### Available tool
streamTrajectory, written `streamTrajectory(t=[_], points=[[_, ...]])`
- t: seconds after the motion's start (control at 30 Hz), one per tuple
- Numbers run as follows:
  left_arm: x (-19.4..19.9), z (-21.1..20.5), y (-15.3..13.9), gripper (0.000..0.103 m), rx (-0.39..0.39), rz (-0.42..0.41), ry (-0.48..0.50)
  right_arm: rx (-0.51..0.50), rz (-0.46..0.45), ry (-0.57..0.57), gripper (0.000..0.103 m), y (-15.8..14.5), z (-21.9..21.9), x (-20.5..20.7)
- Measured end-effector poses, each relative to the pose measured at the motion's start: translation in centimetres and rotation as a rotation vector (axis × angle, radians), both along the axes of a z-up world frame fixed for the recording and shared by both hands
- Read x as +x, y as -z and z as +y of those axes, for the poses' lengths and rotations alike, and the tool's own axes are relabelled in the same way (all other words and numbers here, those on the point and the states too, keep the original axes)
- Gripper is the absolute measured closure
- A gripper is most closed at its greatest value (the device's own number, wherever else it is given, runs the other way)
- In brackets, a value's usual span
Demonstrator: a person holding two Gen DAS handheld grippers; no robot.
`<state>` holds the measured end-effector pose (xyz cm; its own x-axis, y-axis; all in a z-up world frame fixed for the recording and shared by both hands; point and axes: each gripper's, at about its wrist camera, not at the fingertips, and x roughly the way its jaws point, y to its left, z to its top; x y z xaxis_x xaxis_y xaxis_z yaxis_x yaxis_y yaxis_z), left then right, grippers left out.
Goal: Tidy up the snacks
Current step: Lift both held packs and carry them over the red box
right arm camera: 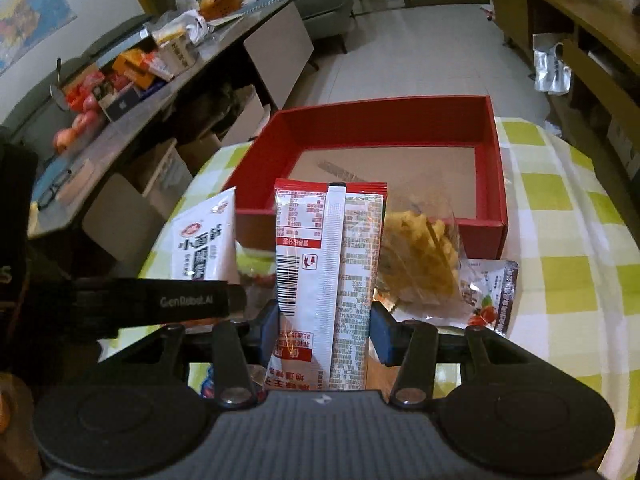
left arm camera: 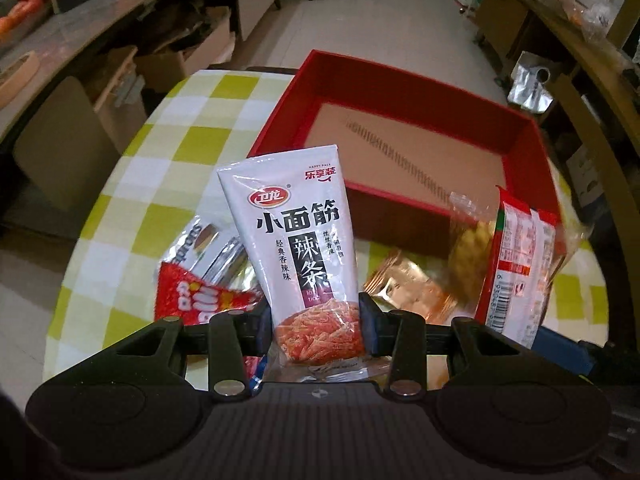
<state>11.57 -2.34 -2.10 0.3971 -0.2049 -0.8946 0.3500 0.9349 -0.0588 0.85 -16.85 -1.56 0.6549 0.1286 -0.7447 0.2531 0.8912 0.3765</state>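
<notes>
Red, open and holding nothing yet, the box sits on the checked counter as the landmark. Short of its near wall, the left gripper pinches a white spicy-strip packet; the right gripper clamps a red-and-clear snack bag. Both appear mid-carry; next, each needs lowering inside the box before the fingers part.

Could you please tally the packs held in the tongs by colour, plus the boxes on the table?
White pack: 1
Red-and-clear pack: 1
Red box: 1
Total: 3
</notes>
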Motion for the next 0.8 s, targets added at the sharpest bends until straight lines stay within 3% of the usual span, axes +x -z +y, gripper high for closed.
streamTrajectory(t=[0.13,0.4,0.57,0.8], points=[[-0.3,0.5,-0.6,0.053,-0.024,0.013,0.028,0.02,-0.033,-0.023,0.05,-1.1,0.1,-1.3],[-0.9,0.5,-4.0,0.053,-0.073,-0.05,0.038,-0.018,-0.136,0.064,0.05,-4.8,-1.1,-1.7],[0.6,-1.6,-5.3,0.053,-0.067,-0.111,0.046,-0.066,-0.126,0.064,0.05,-4.8,-1.9,0.9],[3.9,-4.8,-3.7,0.053,-0.025,-0.122,0.051,-0.092,-0.095,0.108,0.05,-4.1,-4.8,3.7]])
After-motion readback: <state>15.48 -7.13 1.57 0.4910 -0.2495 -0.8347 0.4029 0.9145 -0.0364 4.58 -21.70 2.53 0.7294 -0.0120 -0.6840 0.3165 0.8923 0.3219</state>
